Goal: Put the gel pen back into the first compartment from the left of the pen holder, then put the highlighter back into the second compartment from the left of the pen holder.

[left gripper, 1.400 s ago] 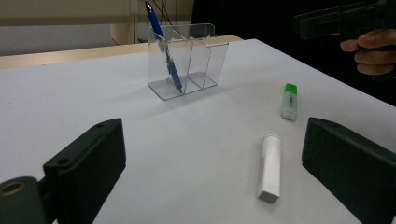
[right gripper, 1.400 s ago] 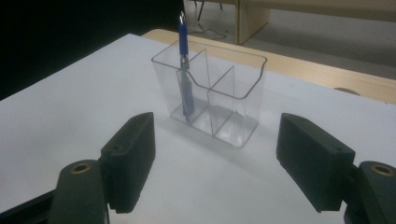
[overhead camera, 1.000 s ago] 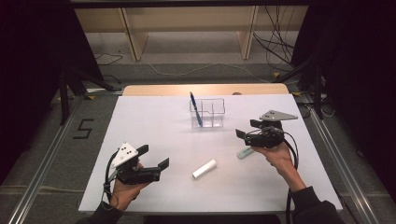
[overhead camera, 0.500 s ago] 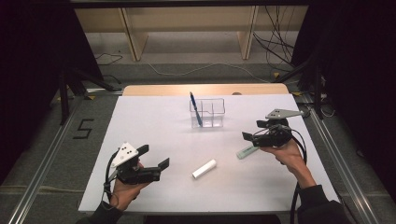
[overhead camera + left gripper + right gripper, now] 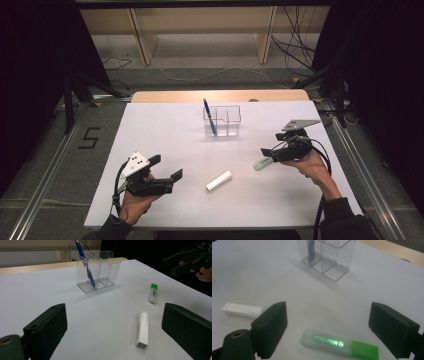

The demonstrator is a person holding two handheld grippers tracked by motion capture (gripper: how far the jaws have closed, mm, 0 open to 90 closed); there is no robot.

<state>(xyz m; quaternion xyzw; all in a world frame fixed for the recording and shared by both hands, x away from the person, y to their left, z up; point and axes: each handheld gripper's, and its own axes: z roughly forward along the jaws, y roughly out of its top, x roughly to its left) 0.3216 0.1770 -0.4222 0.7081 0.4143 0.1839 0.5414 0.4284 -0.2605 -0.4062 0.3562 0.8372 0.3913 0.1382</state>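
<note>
On the white table [image 5: 165, 130], the right gripper [image 5: 328, 326] has just been opening above the green highlighter [image 5: 339, 343], whose cap end is cut off.

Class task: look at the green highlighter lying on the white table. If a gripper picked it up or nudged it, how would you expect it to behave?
The green highlighter looks like a short, hard plastic body, so probably stiff and light. Its flattish, glossy casing suggests it would slide rather than roll, and might slip between smooth pads. Lying flat on the table, it cannot tip.
</note>
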